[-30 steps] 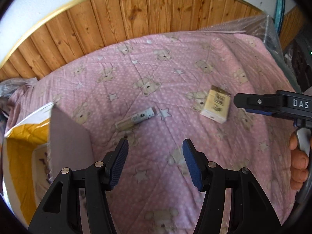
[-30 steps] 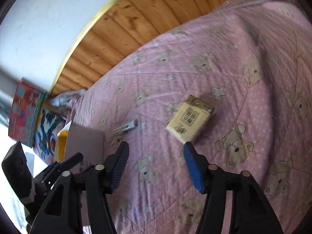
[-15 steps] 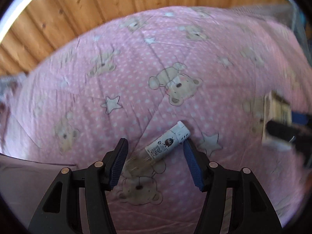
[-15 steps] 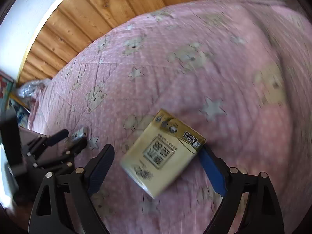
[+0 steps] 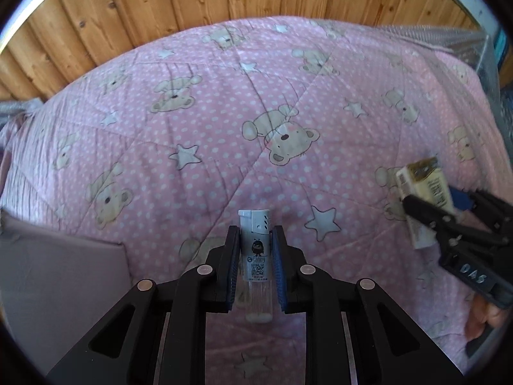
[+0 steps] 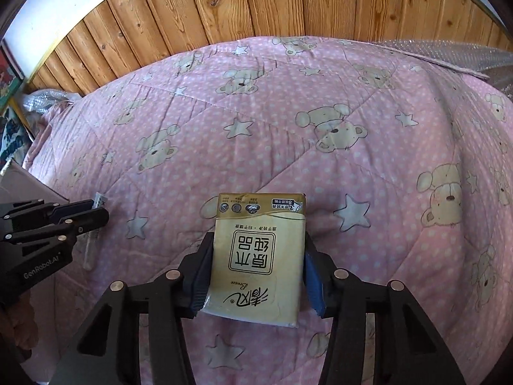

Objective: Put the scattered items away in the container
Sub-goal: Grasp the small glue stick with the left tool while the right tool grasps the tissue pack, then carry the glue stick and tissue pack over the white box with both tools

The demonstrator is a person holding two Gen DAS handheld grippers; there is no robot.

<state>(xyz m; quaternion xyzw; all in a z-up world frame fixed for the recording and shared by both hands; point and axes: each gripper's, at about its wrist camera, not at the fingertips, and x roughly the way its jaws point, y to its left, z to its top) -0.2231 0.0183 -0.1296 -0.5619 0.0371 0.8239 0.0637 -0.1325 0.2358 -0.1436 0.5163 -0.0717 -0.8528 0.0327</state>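
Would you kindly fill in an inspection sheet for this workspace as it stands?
Surface: pink bear-print quilt.
Job's things: lighter and tissue pack, both between jaws; grey box flap at the left.
Clutter: nothing seen.
Grippers: left gripper has just closed on the lighter; right gripper has just closed on the tissue pack.
Cables: nothing seen.
Surroundings: wood-panelled wall; bubble wrap along the quilt's far edge.
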